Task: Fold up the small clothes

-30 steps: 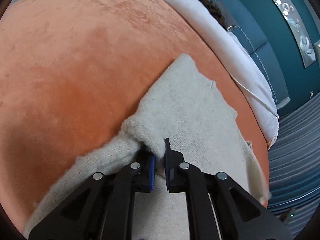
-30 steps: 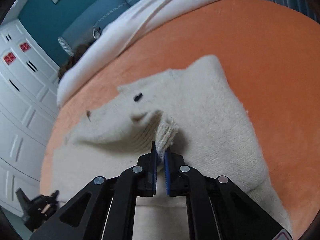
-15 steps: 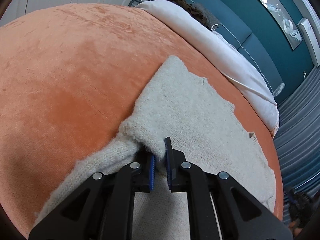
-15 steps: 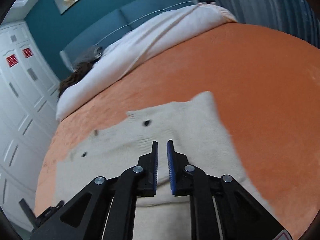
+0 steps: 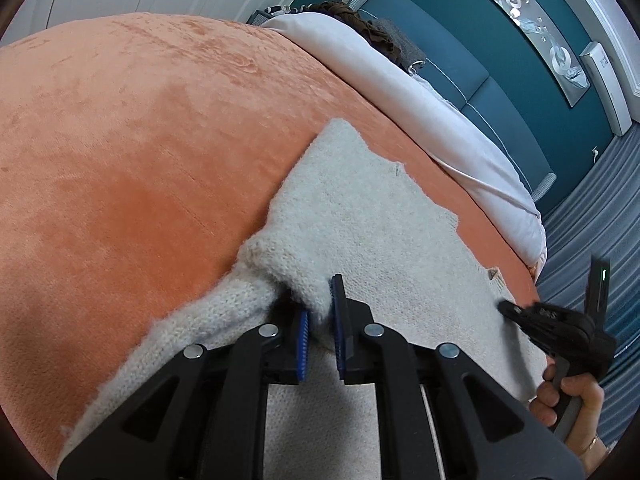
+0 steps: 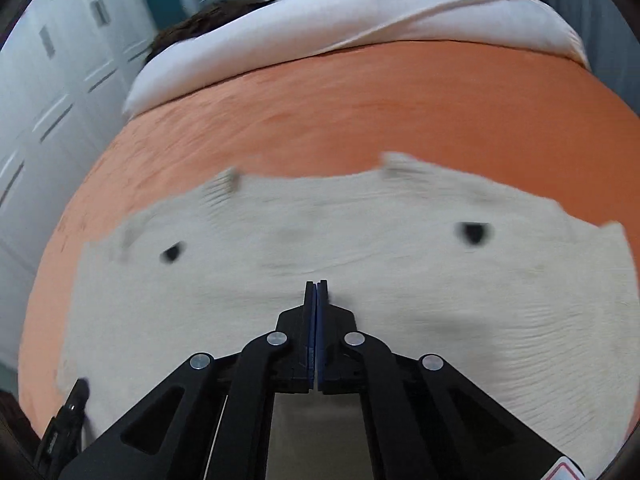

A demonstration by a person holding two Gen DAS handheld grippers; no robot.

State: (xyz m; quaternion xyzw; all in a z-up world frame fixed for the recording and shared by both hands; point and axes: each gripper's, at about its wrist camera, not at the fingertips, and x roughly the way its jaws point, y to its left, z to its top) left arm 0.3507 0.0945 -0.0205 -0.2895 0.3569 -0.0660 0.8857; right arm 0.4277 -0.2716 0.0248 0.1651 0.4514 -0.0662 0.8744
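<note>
— What lies under it all?
— An orange plush bedspread (image 5: 140, 152); a white duvet (image 5: 420, 108) is bunched along its far edge, touching it.
— And past the bedding?
— A teal padded headboard (image 5: 460, 68) against a teal wall; a long silver-toned picture (image 5: 532, 28) hangs above it; something dark and brown (image 5: 360, 24) rests on the duvet's end; white panelled wardrobe doors (image 6: 60, 80) stand to the side.
</note>
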